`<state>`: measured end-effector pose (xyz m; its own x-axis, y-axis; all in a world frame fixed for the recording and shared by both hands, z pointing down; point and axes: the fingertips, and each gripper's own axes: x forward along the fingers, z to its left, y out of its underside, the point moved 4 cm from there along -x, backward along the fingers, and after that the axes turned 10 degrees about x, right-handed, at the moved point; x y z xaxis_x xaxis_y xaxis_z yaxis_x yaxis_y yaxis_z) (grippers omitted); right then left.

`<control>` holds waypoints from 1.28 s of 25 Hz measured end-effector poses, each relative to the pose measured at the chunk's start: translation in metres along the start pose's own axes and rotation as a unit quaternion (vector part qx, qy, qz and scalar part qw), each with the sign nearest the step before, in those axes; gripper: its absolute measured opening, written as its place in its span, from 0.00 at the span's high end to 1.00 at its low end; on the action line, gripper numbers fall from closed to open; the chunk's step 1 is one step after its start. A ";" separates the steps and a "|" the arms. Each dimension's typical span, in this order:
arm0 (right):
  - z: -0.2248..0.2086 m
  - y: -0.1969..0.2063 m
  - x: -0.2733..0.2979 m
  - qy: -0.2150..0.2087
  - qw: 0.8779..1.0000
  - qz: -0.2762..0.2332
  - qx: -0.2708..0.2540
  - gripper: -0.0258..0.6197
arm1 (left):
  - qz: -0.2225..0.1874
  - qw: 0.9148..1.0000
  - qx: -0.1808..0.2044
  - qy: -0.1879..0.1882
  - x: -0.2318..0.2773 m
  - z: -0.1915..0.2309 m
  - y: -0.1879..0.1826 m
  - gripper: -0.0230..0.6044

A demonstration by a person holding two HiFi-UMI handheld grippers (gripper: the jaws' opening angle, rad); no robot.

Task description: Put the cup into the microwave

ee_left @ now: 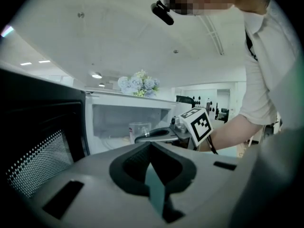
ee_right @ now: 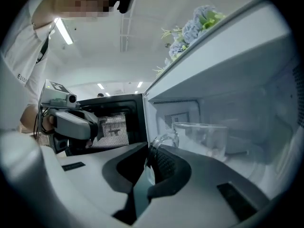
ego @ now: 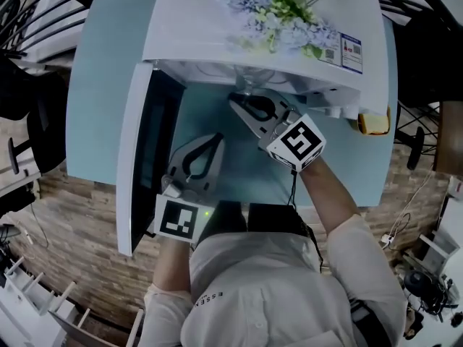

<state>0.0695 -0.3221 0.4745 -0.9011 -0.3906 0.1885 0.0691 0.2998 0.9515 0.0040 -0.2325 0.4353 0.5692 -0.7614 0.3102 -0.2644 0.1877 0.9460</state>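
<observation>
Closest to the lens, low centre of the head view: white shirt (ego: pixel 275 295), sleeves stretched up-frame toward the open microwave (ego: pixel 188 20). Just above, at lower left: left gripper (ego: pixel 214 142), jaws together with nothing between them, hanging over the teal table (ego: pixel 101 85) beside the swung-out door (ego: pixel 148 150). Probably held low and off to the side to leave the opening free, yet near enough for the door afterwards.

At centre: right gripper (ego: pixel 237 100), reaching into the mouth of the cavity, pinched tight on the handle (ee_right: pixel 161 137) of the glass cup (ee_right: pixel 201 137). Gripped by the handle rather than the body, seemingly to keep the jaws off the smooth glass wall and back near the opening. Cup already inside the chamber, upright, right of centre in the right gripper view; same cup (ee_left: pixel 138 129) small and pale at middle frame in the left gripper view.

Base of the cup hidden behind the gripper's own body; resting on the chamber floor or just above it, cannot tell. From above, clear glass almost lost against the pale interior, and most of the chamber roofed over by the top panel with its flowers (ego: pixel 278 13). At the microwave's right edge, something yellow (ego: pixel 374 123), half hidden, not identifiable.
</observation>
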 end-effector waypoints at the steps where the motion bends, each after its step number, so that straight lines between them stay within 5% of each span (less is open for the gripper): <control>1: -0.002 0.001 0.002 -0.001 1.000 -0.002 0.000 0.92 | 0.000 1.000 -0.001 0.000 0.001 0.001 0.001 0.96; 11: -0.017 0.005 0.012 0.003 1.000 -0.013 -0.004 0.92 | 0.007 1.000 -0.005 0.006 0.012 -0.002 0.014 0.96; 28: -0.048 0.014 0.000 0.084 0.994 0.006 0.064 0.92 | 0.001 1.000 0.002 0.013 0.020 0.001 0.013 0.96; 32: -0.050 0.012 0.000 0.089 0.994 0.019 0.065 0.78 | 0.000 1.000 0.002 0.017 0.022 0.000 0.011 0.96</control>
<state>0.0921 -0.3619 0.4982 -0.8083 -0.5210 0.2742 0.0352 0.4222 0.9058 0.0131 -0.2469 0.4527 0.5954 -0.7396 0.3140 -0.2684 0.1852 0.9453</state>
